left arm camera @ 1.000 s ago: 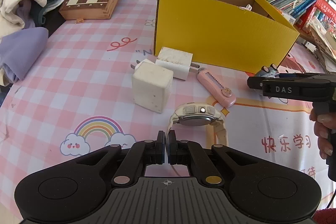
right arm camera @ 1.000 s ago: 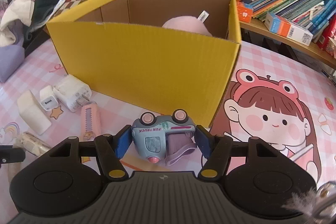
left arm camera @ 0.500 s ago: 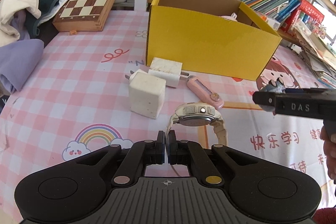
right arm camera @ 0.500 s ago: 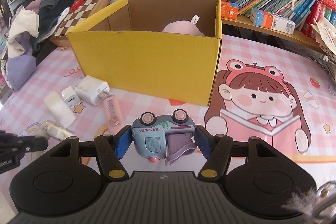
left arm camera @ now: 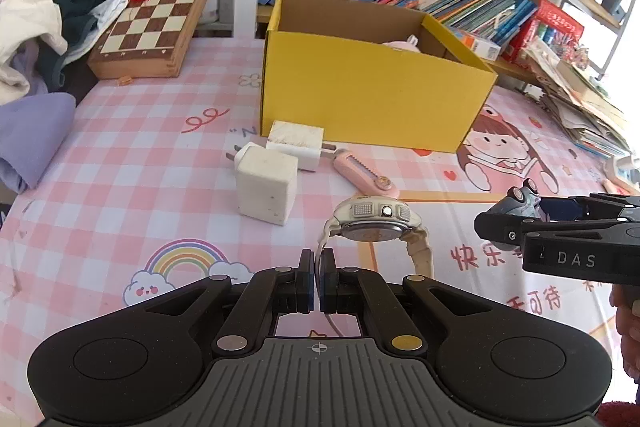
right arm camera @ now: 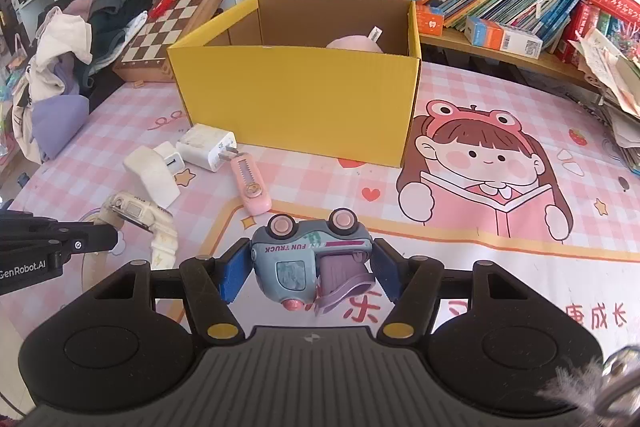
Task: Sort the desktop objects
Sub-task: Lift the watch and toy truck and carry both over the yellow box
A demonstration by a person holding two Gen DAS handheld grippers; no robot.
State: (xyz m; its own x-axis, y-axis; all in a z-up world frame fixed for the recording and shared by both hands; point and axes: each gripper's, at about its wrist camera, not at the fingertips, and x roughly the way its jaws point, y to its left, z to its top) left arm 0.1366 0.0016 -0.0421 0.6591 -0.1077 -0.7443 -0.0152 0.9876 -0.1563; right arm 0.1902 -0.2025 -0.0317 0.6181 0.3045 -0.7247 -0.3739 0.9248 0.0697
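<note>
Pink checked tablecloth (left arm camera: pixel 120 179): left gripper (left arm camera: pixel 317 281) pinches white watch (left arm camera: pixel 374 223) strap, right gripper (right arm camera: pixel 308 263) clamps upturned toy truck (right arm camera: pixel 308 259), yellow box (right arm camera: pixel 296 95) behind.

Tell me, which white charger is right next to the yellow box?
The flatter white charger, whose metal prongs point toward the pink utility knife. The blockier white charger sits farther from the yellow box, nearer the watch.

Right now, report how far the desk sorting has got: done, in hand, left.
Done: one pink soft item already lies in the yellow box.
In hand: the left tool is shut on the white watch by its strap; the right tool is shut on the toy truck, short of the box.
Left on the table: two white chargers and the pink utility knife.
</note>
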